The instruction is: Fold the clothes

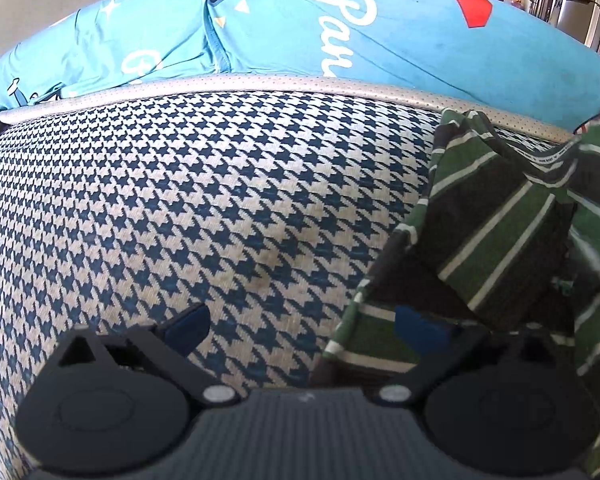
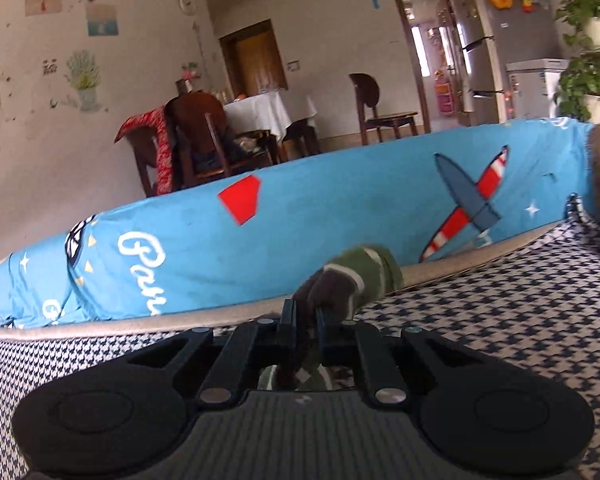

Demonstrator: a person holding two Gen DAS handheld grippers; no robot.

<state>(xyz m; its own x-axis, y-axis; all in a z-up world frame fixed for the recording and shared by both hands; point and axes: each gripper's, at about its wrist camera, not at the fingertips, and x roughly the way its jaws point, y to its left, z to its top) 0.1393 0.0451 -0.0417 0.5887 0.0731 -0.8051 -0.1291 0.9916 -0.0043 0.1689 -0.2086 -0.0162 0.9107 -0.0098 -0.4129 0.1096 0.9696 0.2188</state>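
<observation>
The striped shirt [image 1: 496, 216], green and dark with thin white lines, lies rumpled on the houndstooth cushion [image 1: 180, 208], off to the right of the left tool [image 1: 300, 330]. That tool hangs spread wide apart, its right fingertip [image 1: 418, 330] over the shirt's near edge, its left one over bare cushion. The right tool [image 2: 306, 320] is pinched together on a bunched fold of shirt [image 2: 352, 280], which sticks up past its tips. Behind runs a blue printed bolster [image 2: 300, 216].
</observation>
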